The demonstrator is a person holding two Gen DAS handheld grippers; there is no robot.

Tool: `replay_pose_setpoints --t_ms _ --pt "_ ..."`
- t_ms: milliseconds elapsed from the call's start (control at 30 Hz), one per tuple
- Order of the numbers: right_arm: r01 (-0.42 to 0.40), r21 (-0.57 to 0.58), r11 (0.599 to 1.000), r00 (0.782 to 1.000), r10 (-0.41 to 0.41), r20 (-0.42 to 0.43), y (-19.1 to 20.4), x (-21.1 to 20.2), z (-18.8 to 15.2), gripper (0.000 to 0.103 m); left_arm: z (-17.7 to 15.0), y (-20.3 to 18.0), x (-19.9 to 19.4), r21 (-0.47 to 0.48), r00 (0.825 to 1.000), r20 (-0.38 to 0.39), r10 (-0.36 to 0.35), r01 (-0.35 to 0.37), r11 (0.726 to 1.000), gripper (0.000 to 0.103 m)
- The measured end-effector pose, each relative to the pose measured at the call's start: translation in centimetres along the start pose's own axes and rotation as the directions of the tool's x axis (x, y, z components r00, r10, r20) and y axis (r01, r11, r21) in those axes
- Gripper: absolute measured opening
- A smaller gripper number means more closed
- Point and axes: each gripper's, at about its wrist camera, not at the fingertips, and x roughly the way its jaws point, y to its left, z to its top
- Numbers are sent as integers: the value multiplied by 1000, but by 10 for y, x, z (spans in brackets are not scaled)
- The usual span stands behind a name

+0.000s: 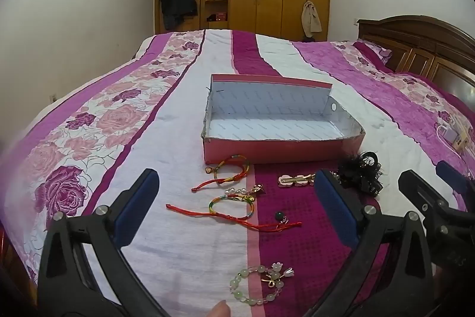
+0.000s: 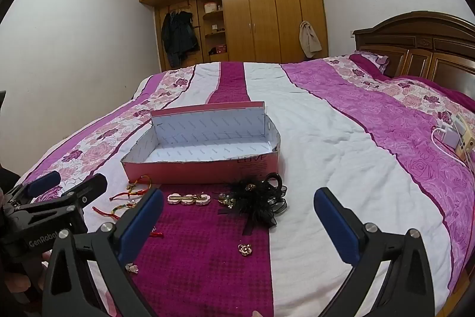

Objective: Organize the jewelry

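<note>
1. A pink cardboard box [image 1: 282, 149] with a white lining and its lid flap standing up at the back sits open on the bed, nothing visible inside.
2. Just in front of it lie two red-and-rainbow braided cord bracelets [image 1: 233, 170], a pink flower-shaped hair clip [image 1: 297, 179] and a black feathery hair claw [image 2: 261, 199].
3. Nearer the cameras lie a pale green bead bracelet with flower charms [image 1: 258, 284], a dark green bead pendant [image 1: 279, 215] and a small gold rose brooch [image 2: 245, 249].
4. The left gripper [image 1: 237, 198] hovers above the bracelets, jaws spread wide, gripping nothing.
5. The right gripper [image 2: 237, 213] hovers above the hair claw, equally wide and empty.
6. All rests on a purple-and-white floral quilt [image 2: 341, 168].
</note>
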Motion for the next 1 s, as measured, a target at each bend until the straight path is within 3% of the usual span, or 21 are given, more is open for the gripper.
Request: replay_pose_setpoints --t_ms 1000 --pt "0 -2 1000 1000 0 5 1 -1 0 103 0 -2 -3 4 1000 7 -2 2 1000 98"
